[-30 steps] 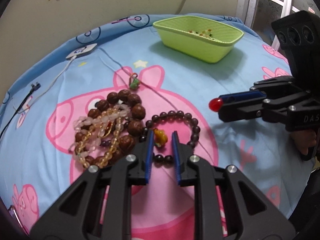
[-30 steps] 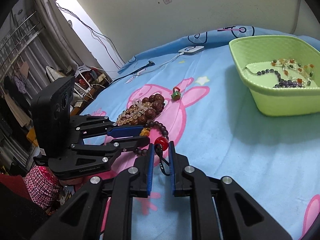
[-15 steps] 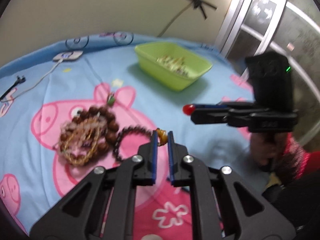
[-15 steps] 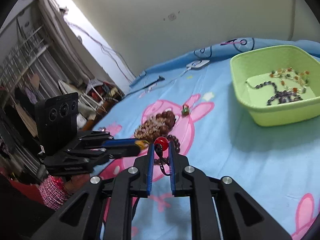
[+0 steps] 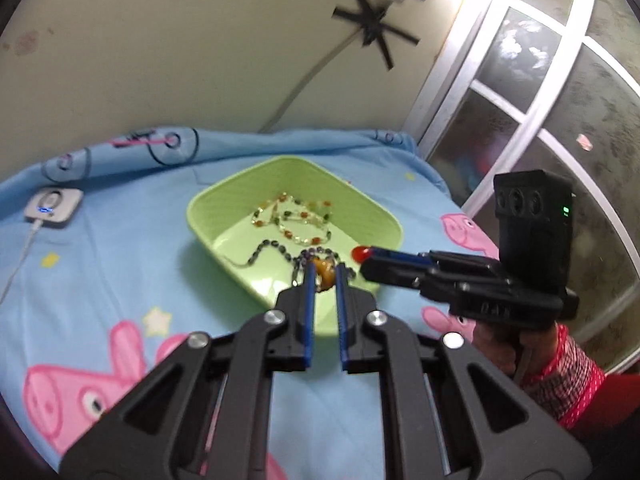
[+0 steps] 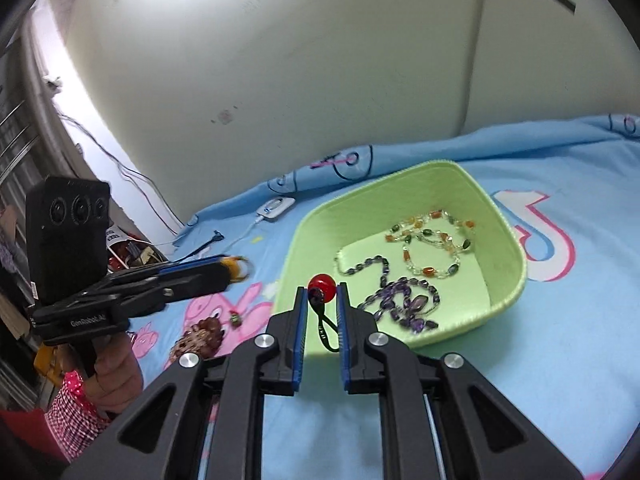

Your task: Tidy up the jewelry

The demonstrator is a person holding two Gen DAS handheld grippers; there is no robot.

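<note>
My left gripper (image 5: 323,270) is shut on the dark bead bracelet by its amber charm (image 5: 324,271), held in the air near the front rim of the green basket (image 5: 224,196). My right gripper (image 6: 322,290) is shut on a red bead (image 6: 322,283) with a black cord (image 6: 322,330) hanging between the fingers, over the basket's (image 6: 516,248) near left rim. The basket holds a purple bead strand (image 6: 404,304) and a multicoloured gemstone strand (image 6: 432,240). Each gripper shows in the other view: the right one (image 5: 362,254), the left one (image 6: 240,266).
A pile of brown and pale bead bracelets (image 6: 202,336) and a small green pendant (image 6: 235,319) lie on the pink pig print of the blue sheet. A white charger with cable (image 5: 52,206) lies at the back left. The wall is behind, a window frame (image 5: 520,92) to the right.
Both grippers have risen and moved toward the green basket. The left one has lifted the dark bracelet off the sheet by its amber charm. The right still holds the red bead.
</note>
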